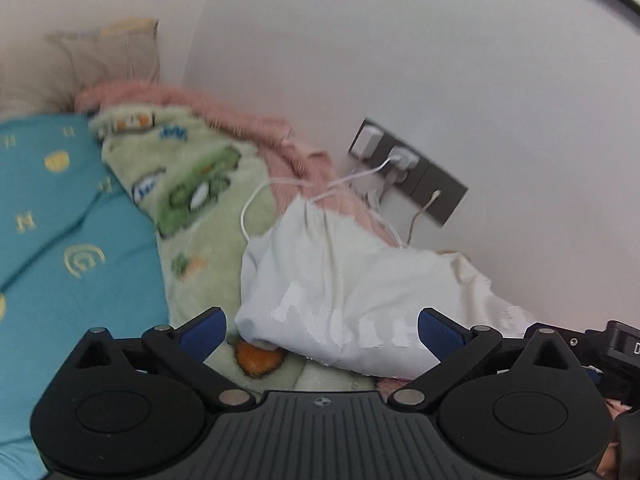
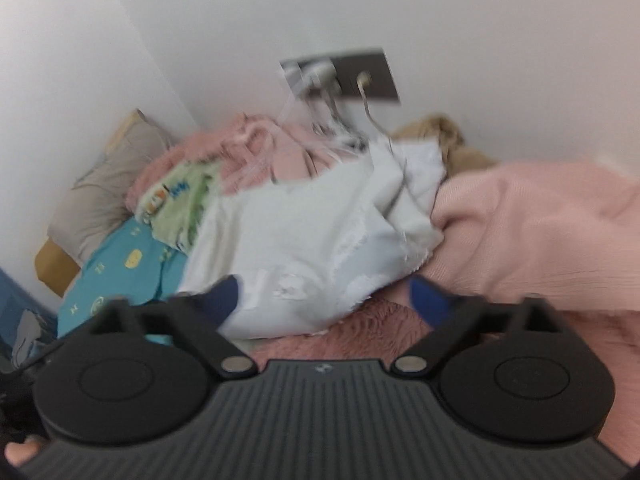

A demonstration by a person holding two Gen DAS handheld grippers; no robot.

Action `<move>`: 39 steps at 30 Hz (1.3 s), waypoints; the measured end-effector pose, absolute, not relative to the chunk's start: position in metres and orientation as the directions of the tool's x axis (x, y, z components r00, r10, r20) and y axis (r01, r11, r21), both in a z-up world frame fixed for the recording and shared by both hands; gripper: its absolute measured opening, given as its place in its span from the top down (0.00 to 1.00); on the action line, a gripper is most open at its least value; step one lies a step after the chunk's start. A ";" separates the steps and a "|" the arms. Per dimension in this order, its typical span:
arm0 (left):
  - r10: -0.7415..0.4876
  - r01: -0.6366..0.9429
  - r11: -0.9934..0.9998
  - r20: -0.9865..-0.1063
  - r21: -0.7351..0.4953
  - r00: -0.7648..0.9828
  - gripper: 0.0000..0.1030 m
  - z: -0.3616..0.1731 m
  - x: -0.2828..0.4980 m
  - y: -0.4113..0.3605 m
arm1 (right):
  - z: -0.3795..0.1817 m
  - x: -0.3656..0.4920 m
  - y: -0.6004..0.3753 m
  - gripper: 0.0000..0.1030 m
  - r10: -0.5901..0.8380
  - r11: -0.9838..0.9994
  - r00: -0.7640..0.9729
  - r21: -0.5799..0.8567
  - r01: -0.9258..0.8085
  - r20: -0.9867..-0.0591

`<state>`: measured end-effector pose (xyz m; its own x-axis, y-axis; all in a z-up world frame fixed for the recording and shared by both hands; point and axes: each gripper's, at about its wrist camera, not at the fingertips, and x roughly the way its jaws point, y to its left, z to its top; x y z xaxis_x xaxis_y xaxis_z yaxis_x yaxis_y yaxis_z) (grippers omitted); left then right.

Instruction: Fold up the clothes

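A crumpled white garment [image 1: 344, 280] lies on the bed, over a green printed blanket [image 1: 200, 200] and a pink fleece. It also shows in the right wrist view [image 2: 304, 240], bunched between the green blanket and a pink knit cloth [image 2: 532, 232]. My left gripper [image 1: 322, 330] is open, its blue-padded fingers [image 1: 204, 332] on either side of the garment's near edge. My right gripper [image 2: 326, 300] is open too, its fingers [image 2: 226, 296] straddling the garment's near edge. Neither holds anything.
A white charging cable [image 1: 332, 184] runs from a wall socket panel [image 1: 408, 168] across the garment. A teal quilt [image 1: 60, 240] lies at the left, a beige pillow [image 1: 80, 64] in the corner. The white wall stands close behind.
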<state>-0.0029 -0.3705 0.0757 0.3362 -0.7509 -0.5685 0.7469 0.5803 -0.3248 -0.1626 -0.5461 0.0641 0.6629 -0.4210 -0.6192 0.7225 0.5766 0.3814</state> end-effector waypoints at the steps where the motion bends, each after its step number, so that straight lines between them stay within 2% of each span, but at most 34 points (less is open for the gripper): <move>1: -0.756 0.753 0.580 -0.552 -0.312 0.353 0.00 0.085 -0.012 -0.361 | 0.073 -0.167 -0.538 0.08 -0.426 0.592 0.671 0.374 0.714 -0.606; 11: -0.787 0.791 0.585 -0.362 -0.180 0.500 0.00 0.175 -0.105 -0.261 | 0.148 -0.219 -0.447 0.08 -0.449 0.719 0.763 0.318 0.618 -0.466; 20: -0.780 0.783 0.616 -0.211 -0.087 0.590 0.00 0.201 -0.188 -0.186 | 0.158 -0.261 -0.383 0.08 -0.473 0.764 0.806 0.291 0.576 -0.355; 27: -0.776 0.781 0.620 -0.199 -0.071 0.598 0.00 0.189 -0.210 -0.164 | 0.151 -0.274 -0.340 0.08 -0.498 0.792 0.815 0.227 0.566 -0.296; 39: -0.746 0.744 0.661 -0.197 -0.098 0.636 0.00 0.158 -0.200 -0.133 | 0.148 -0.275 -0.301 0.08 -0.534 0.821 0.818 0.100 0.562 -0.211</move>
